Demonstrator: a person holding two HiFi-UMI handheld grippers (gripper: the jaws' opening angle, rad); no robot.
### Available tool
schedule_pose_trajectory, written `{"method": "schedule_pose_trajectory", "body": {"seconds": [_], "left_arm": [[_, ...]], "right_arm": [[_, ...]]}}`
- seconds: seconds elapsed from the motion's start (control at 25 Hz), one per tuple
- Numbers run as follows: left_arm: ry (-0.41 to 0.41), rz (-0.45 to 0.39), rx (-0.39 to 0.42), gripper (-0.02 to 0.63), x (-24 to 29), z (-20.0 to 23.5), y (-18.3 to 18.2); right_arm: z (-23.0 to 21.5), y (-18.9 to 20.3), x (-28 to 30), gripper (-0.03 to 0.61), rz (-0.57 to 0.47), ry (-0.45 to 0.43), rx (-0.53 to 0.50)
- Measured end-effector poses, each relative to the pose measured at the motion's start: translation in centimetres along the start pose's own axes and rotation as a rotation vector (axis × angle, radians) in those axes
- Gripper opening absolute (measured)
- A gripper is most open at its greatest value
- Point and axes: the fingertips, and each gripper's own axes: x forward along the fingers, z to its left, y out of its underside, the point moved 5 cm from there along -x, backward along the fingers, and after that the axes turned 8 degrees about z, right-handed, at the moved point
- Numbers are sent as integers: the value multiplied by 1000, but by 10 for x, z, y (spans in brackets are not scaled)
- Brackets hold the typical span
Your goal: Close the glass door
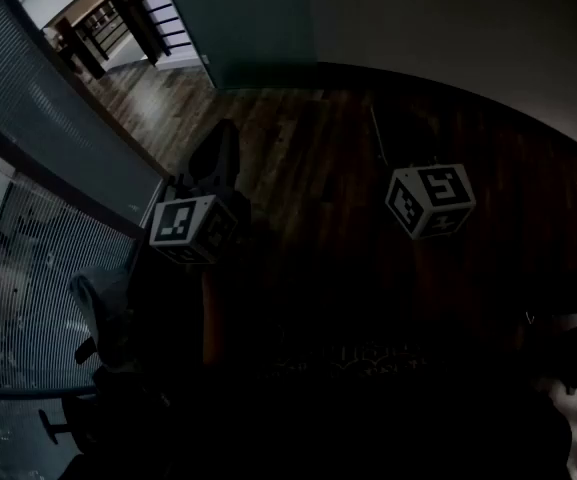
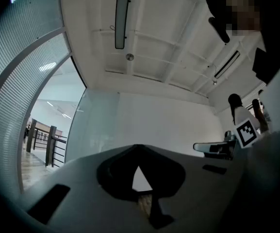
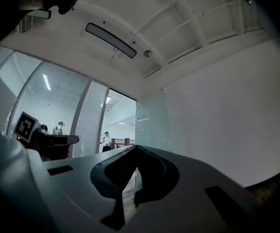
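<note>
Glass door open, both tongs closed and empty

The door [image 1: 243,13] is a plain, frameless pane with a pale teal, slightly frosted tint. It stands ahead of both tongs at the far edge of the dark wood floor [image 1: 298,148]. It sits just right of the opening, in front of the white wall [image 3: 217,115]. Through the opening a dark railing [image 1: 118,13] shows on a lighter floor, and a ribbed glass wall [image 1: 38,118] curves off to the left. The left gripper [image 2: 139,147] has its jaw tips meeting with nothing held, and it is well short of the pane. The right gripper [image 3: 137,148] is likewise closed on nothing. Each carries a cube [image 1: 190,228] bearing only black-and-white square marker patterns.
</note>
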Motion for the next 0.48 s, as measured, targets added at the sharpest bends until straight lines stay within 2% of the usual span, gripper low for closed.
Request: {"method": "schedule_pose_trajectory", "body": {"seconds": [0.2,0.48], "left_arm": [[-61,-49,26,2,-6,10,-17],[-49,-43,25,2,-5,12,-10]], "right_arm": [[7,-18,17,3,-33,-60,-39],[6,-12,16,3,-24,-47,-32]]}}
